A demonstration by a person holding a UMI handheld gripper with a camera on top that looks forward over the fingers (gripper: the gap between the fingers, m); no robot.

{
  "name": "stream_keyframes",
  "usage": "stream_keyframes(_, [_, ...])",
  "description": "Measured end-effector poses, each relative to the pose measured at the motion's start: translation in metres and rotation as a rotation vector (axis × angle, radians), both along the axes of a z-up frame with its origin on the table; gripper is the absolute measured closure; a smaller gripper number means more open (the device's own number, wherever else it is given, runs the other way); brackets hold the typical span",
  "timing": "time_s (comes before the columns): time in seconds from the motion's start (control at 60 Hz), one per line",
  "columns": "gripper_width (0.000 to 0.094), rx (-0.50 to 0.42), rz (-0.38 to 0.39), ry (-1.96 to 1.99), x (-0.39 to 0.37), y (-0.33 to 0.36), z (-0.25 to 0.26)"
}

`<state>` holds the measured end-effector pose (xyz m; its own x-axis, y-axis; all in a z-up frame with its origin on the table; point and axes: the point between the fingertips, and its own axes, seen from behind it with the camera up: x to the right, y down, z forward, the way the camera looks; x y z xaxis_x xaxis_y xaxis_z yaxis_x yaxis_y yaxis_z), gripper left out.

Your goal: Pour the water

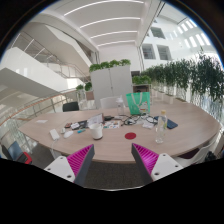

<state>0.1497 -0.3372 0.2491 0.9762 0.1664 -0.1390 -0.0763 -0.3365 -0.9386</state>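
Gripper point(113, 160) fingers spread, nothing btwn (pink pads); cluttered table point(110, 147) ahead, glass point(160, 124) near its right edge.

Forward over table point(110, 140) (fairly far)

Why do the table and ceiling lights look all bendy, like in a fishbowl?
In the gripper view, the wide-angle lens curves the table edge and the ceiling light strips; daylight from the windows washes that side pale; small things on the table are too tiny to name; the gripper has its fingers open.
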Motion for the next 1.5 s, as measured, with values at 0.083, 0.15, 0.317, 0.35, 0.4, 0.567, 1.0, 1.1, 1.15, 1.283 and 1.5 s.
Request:
stream_keyframes(0.083, [0.0118, -0.004, -0.031, 0.011, -0.002, 0.000, -0.002])
stream_keyframes(0.15, [0.0116, 0.015, -0.068, 0.042, 0.007, 0.011, -0.004])
stream_keyframes(0.317, [0.0114, 0.049, -0.124, 0.029, 0.024, 0.037, -0.012])
stream_keyframes(0.35, [0.0120, 0.063, -0.136, 0.011, 0.033, 0.045, -0.015])
stream_keyframes(0.4, [0.0128, 0.088, -0.157, -0.035, 0.046, 0.058, -0.018])
stream_keyframes(0.567, [0.0130, 0.139, -0.269, -0.112, 0.077, 0.094, -0.045])
stream_keyframes(1.0, [0.0120, 0.143, -0.301, -0.176, 0.236, 0.321, -0.152])
stream_keyframes(1.1, [0.0129, 0.165, -0.327, -0.139, 0.251, 0.352, -0.155])
stream_keyframes(1.15, [0.0235, 0.186, -0.323, -0.120, 0.251, 0.364, -0.154])
stream_keyframes(1.283, [0.0406, 0.227, -0.335, -0.119, 0.255, 0.381, -0.156])
stream_keyframes(1.5, [0.0556, 0.111, -0.383, -0.068, 0.255, 0.390, -0.171])
